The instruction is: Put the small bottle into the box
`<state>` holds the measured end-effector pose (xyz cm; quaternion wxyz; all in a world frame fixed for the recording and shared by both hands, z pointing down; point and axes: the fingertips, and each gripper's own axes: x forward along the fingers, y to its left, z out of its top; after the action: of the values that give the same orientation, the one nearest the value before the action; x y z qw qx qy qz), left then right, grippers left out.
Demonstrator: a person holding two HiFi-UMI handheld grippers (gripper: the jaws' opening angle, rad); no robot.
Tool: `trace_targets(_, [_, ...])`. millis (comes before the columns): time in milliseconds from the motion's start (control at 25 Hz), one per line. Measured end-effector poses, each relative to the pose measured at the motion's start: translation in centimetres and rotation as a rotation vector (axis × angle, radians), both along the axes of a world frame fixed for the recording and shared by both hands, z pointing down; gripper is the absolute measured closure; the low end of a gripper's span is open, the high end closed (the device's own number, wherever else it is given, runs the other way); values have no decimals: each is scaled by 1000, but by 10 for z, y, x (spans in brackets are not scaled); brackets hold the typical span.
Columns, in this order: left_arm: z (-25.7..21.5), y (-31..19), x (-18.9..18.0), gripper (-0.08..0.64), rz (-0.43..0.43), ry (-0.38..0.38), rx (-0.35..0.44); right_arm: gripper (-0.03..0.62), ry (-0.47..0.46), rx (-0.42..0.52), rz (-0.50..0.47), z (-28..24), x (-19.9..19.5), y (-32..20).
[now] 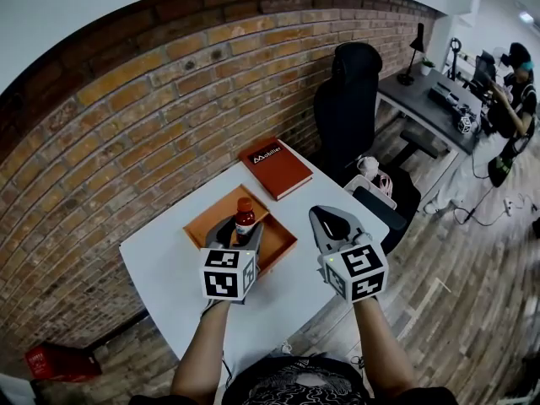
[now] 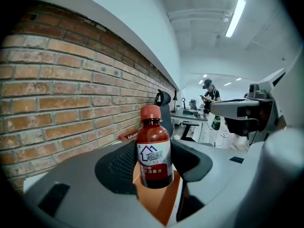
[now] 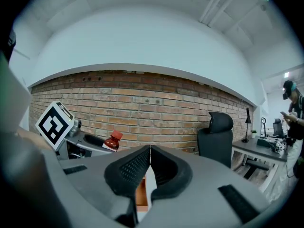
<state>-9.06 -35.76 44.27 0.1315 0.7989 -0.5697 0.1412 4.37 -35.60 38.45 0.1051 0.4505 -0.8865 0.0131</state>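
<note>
My left tongs (image 1: 238, 233) are clamped on the small bottle (image 2: 154, 148), one padded jaw on each side of its body, and nothing else sits between them. The bottle stands upright, red cap at 12 o'clock, with dark reddish-brown liquid inside. Its white label carries a house-shaped outline in blue-purple with a few characters inside it. Below that are a line of red Chinese characters and a dark red band with more lettering, all too small for me to read with certainty.

In the head view the bottle is over the open orange box (image 1: 277, 240), on the half nearer the brick wall (image 1: 126, 125). In the left gripper view orange shows directly under its base, but I cannot tell whether the base touches the box floor.

The box lies on the white table (image 1: 169, 268). Its lid (image 1: 275, 168) lies flat at 1 o'clock from it, apart from it, with a white logo and word that looks like "Mobilier", though I cannot be sure.

My right tongs (image 1: 324, 217) are at 3 o'clock from the left pair, above the table. Their jaws are pressed together along a thin seam and grip nothing. A black office chair (image 1: 350, 99) stands at 1 o'clock beyond the table.
</note>
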Motion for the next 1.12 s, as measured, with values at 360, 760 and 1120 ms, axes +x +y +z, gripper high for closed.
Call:
trace_targets(360, [28, -10, 7, 325, 53, 2, -85, 571, 14, -12, 2, 5, -8, -10])
trace_targets(760, [83, -20, 20, 325, 88, 2, -255, 571, 8, -25, -8, 12, -6, -20])
trace_targets(1120, [121, -27, 29, 325, 113, 25, -404, 571, 16, -38, -17, 18, -6, -28])
